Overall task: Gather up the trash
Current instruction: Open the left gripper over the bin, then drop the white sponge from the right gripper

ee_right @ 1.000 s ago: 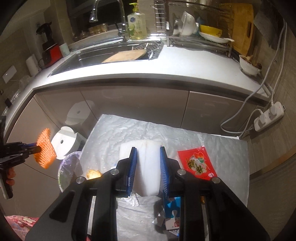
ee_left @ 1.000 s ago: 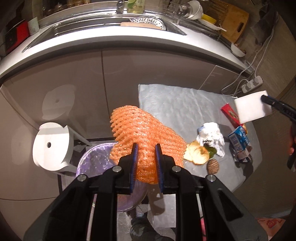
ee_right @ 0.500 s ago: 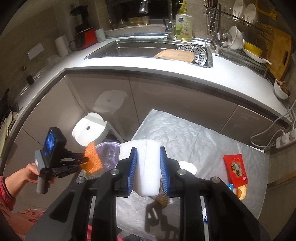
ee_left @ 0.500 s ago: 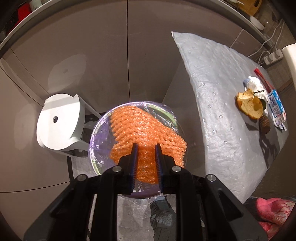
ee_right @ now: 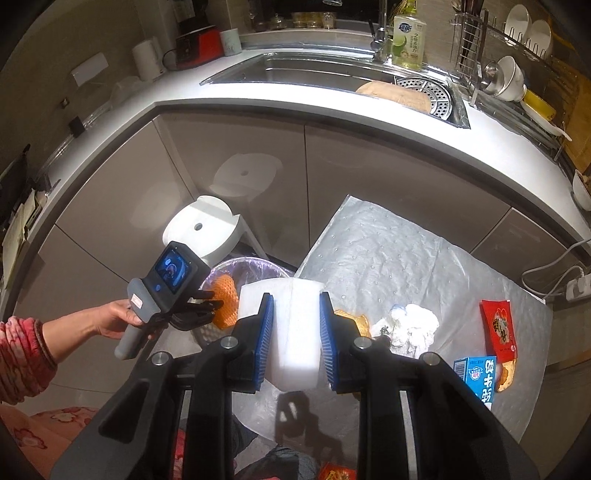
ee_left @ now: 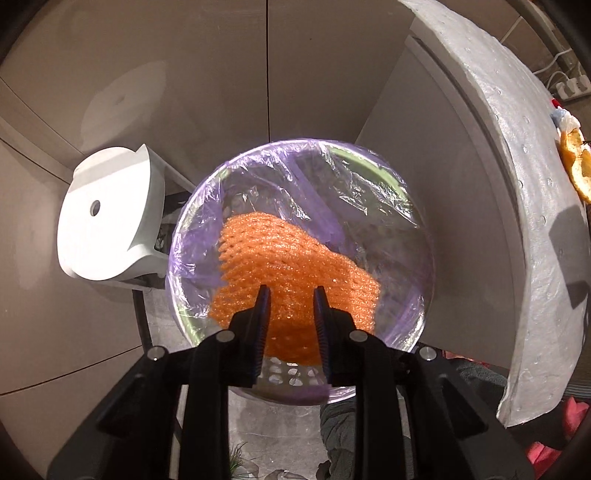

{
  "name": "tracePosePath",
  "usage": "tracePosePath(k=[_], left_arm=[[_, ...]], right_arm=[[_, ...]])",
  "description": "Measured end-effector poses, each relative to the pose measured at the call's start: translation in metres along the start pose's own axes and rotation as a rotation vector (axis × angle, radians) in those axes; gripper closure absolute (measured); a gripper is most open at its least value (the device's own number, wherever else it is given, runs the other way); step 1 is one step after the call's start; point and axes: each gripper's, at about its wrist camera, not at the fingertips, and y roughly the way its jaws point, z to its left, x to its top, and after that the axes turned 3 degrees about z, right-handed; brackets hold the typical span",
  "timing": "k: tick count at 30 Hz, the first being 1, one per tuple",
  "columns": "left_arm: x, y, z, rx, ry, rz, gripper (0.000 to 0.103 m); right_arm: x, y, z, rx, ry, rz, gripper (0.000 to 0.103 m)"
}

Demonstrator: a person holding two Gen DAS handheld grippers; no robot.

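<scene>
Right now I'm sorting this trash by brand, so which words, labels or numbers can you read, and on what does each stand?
"2" with Chinese characters too small to read: green dish soap bottle by the sink.
White Chinese characters, too blurred to make out: blue carton on the table.
Printed design, no readable text: red packet.
No text: orange foam net, white foam block, purple-lined bin.

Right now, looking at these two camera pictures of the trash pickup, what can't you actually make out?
- Bottom of the bin: left wrist view, hidden by the orange foam net and the left tool.
- Blue carton: right wrist view, lower part hidden by the right tool.
- White foam block: its sides are covered by the pads.
- Fruit peel: left wrist view, cut off by the edge.
</scene>
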Motion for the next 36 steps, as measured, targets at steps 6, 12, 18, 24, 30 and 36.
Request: tracePosePath(k=[6, 12, 18, 24, 30, 36], left_arm=[[0.000, -0.010, -0.003, 0.012, 0.006, -0.021, 0.063], [0.003, -0.025, -0.007, 0.020, 0.020, -0.054, 0.050], [0.002, -0.053, -0.007, 0.016, 0.012, -0.097, 0.048], [-0.016, -0.114, -0.003, 0.050, 0.002, -0.204, 0.027], [-0.033, -0.159, 0.000, 0.093, -0.019, -0.248, 0.019], [-0.048, -0.183, 0.003, 0.134, -0.041, -0.277, 0.014]], right_arm=[[0.002, 0.003, 0.007, 0.010, 0.001, 0.003, 0.078], [0.004, 0.006, 0.007, 0.021, -0.005, 0.004, 0.078], [0.003, 0.015, 0.006, 0.035, -0.015, 0.012, 0.078], [0.010, 0.053, 0.026, 0.080, -0.069, 0.037, 0.078], [0.022, 0.112, 0.056, 0.144, -0.113, 0.073, 0.078], [0.024, 0.179, 0.082, 0.170, -0.145, 0.146, 0.078]])
